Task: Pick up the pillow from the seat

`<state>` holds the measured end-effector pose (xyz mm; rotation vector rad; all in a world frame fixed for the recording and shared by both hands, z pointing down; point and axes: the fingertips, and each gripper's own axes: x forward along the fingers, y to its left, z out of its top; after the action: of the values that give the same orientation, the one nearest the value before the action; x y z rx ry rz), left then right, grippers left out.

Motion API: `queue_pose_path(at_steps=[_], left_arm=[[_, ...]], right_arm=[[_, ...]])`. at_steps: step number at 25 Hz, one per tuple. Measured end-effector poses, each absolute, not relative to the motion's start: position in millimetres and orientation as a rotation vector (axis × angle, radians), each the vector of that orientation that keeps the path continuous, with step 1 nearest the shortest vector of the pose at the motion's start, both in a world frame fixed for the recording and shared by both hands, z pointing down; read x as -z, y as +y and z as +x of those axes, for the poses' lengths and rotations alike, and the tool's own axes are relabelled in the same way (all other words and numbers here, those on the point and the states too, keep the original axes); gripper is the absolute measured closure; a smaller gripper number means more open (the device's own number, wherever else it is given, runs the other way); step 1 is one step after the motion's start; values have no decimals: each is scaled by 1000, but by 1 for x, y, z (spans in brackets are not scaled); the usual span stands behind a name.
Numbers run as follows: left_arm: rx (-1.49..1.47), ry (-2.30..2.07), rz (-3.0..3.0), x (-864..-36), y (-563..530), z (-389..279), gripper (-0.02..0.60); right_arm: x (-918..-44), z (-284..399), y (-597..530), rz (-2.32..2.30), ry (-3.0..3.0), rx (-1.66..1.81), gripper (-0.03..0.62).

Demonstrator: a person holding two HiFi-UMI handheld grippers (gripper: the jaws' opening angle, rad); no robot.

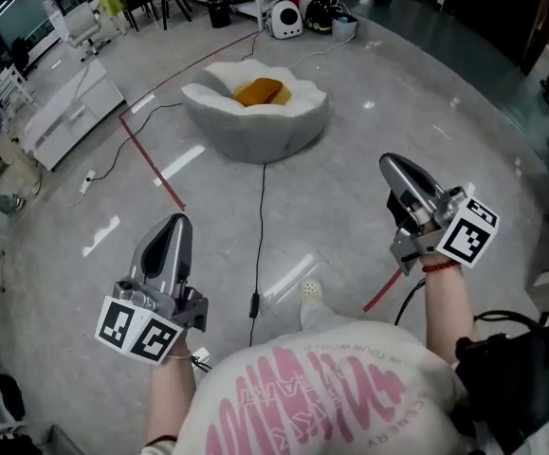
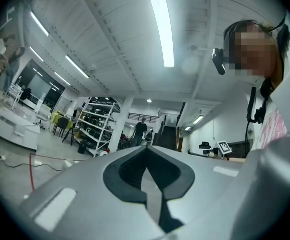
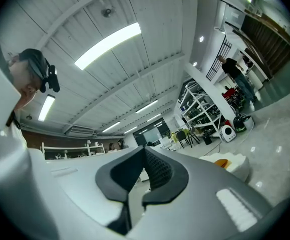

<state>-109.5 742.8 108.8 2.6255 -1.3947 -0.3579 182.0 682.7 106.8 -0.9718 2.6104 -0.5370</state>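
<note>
Both tongs are pressed together with nothing between them. In the head view the left gripper point(image 1: 173, 226) sits around 7 o'clock and the right gripper point(image 1: 395, 166) around 3 o'clock, both pointing forward. The orange pillow point(image 1: 258, 92) is lying in the middle of the white seat point(image 1: 288, 121) up at 12 o'clock, well apart from both. A black cable point(image 1: 260, 226) runs across the floor from the seat toward the person.
</note>
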Motion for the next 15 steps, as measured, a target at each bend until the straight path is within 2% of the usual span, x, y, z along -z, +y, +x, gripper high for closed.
queue_pose_path(at_steps=[15], left_arm=[[419, -1439, 2624, -97, 563, -64, 566]], right_arm=[[-115, 212, 499, -950, 2719, 518, 589]])
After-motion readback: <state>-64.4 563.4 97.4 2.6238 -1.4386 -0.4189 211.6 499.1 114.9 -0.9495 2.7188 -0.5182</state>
